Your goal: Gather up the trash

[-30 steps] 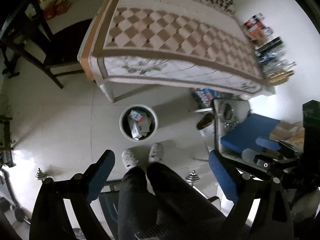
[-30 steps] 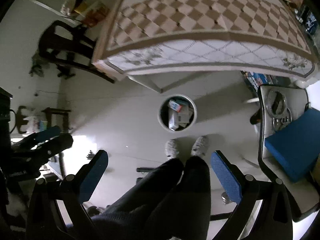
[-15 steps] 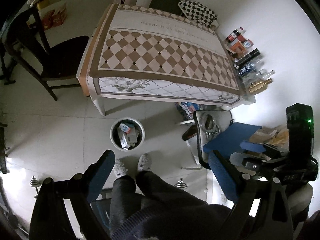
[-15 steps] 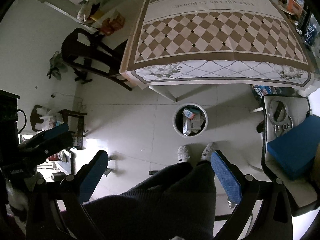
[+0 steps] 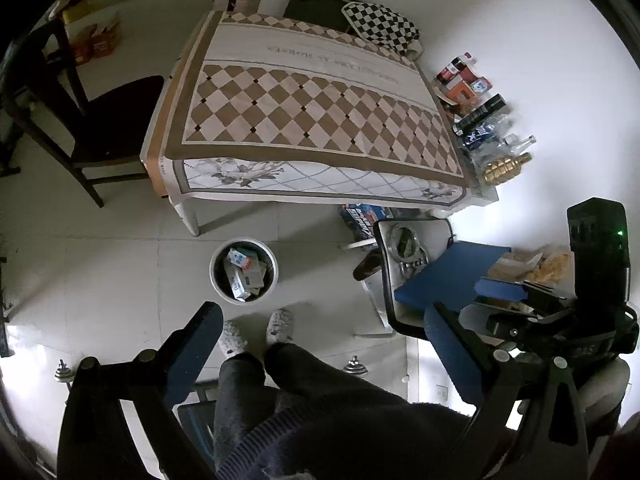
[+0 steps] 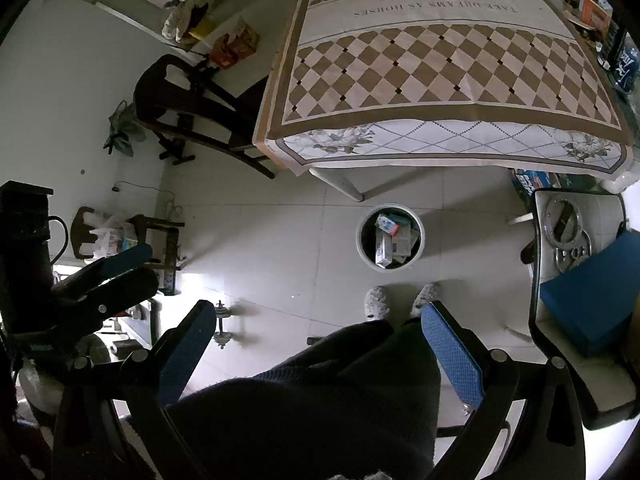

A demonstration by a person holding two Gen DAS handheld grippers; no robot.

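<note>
Two grippers hang spread and empty over the floor: left gripper (image 5: 320, 332), right gripper (image 6: 318, 328). The bin (image 5: 244, 271), near frame centre in both views, holds cartons (image 5: 243, 272). Above it stands the table (image 5: 312, 120); slippers (image 5: 256, 332) sit just below.

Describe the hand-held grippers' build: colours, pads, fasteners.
Both hand-held grippers, left and right, have black linkage arms with round silver pivot bolts and flat blue textured finger pads. The right unit's black rear block shows a green LED.
</note>
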